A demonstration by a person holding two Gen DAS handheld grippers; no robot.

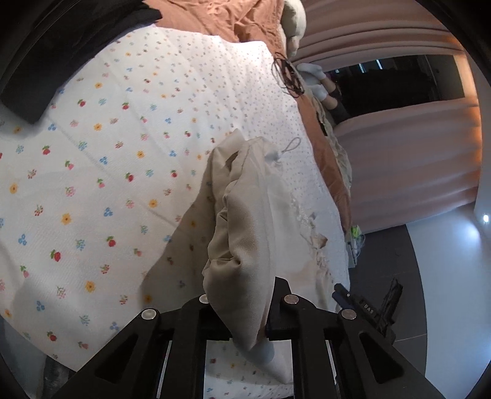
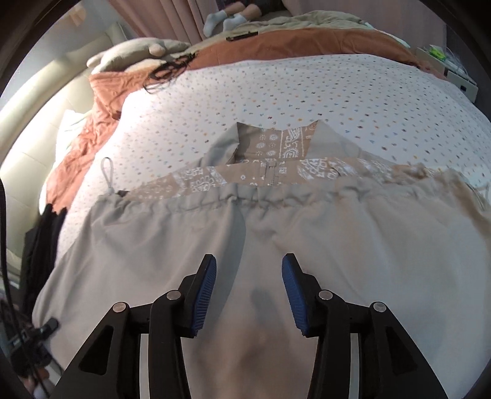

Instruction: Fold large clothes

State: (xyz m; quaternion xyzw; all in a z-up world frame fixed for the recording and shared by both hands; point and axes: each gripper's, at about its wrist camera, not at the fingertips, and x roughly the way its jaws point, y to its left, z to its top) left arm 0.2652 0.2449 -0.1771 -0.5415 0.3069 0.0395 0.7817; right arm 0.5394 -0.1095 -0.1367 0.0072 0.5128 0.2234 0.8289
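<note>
A large beige garment (image 2: 322, 233) with a drawstring hem and a paisley-patterned lining (image 2: 276, 144) lies spread on the floral bedspread (image 2: 307, 86). In the right wrist view my right gripper (image 2: 249, 261) hovers just above its smooth panel. It is open, and its blue pads (image 2: 205, 291) have nothing between them. In the left wrist view my left gripper (image 1: 245, 307) is shut on a bunched fold of the same garment (image 1: 245, 214), which rises from the jaws and drapes back onto the bed. A grey cord loop (image 1: 291, 147) hangs at the lifted hem.
An orange blanket (image 2: 276, 43) and a beige plush toy (image 2: 135, 52) lie at the far side of the bed. Dark clothes (image 1: 40, 61) sit at the left. A person's feet in white socks (image 2: 221, 20) rest beyond, by pink curtains (image 1: 399, 153). Cables (image 2: 165, 67) lie nearby.
</note>
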